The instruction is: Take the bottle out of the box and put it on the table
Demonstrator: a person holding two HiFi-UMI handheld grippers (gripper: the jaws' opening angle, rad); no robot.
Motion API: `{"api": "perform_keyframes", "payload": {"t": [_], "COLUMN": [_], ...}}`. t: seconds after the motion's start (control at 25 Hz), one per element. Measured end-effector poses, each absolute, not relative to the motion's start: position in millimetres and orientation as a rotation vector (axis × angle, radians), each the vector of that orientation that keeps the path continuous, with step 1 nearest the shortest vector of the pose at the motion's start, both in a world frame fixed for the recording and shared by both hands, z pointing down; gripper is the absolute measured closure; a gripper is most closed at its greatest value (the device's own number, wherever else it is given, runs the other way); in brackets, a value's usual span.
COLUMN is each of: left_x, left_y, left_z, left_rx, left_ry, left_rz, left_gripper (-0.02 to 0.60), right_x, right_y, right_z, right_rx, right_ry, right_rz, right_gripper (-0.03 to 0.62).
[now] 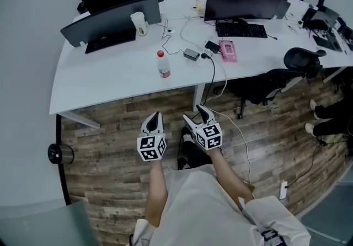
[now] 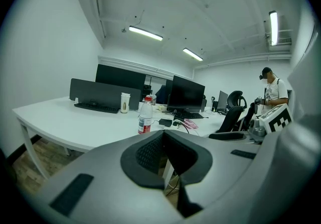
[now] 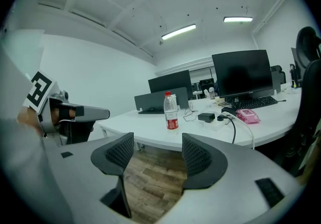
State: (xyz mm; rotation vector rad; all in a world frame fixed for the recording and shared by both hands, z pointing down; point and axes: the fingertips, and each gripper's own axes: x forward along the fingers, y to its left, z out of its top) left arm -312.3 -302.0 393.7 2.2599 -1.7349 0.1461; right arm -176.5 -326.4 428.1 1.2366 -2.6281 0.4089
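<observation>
Well ahead, bottle (image 1: pixel 164 64) upright on table (image 1: pixel 110 76), left fingers (image 2: pixel 146 153) pressed together, right fingers (image 3: pixel 120 151) apart, empty

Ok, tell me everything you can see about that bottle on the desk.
The bottle is small and looks like clear plastic, with a red cap screwed on and a red label around its lower body. It stands upright and alone on the white table, near the front edge. Only the tabletop touches it.
</observation>
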Motion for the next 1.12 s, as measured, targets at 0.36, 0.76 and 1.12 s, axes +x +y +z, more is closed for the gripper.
{"api": "perform_keyframes", "payload": {"t": [0.36,0.76,1.12], "left_x": [-314.8,-312.4,-313.6], "left_y": [-286.7,-284.7,-283.2], "left_z": [399.5,394.7,395.1], "left_rx": [2.248,2.266,2.265], "left_ry": [-1.719,-1.723,-1.724], "left_rz": [0.162,0.155,0.144], "left_gripper": [0.568,0.568,0.568], "right_x": [-172.4,-165.8,-164.4], "right_y": [-319.8,-320.8,-319.8], "right_z": [430.6,424.8,426.0], "right_rx": [1.262,1.304,1.303], "right_ry": [-2.592,-2.580,-2.571], "right_rz": [0.409,0.411,0.427], "right_gripper": [0.358,0.481,0.534]}}
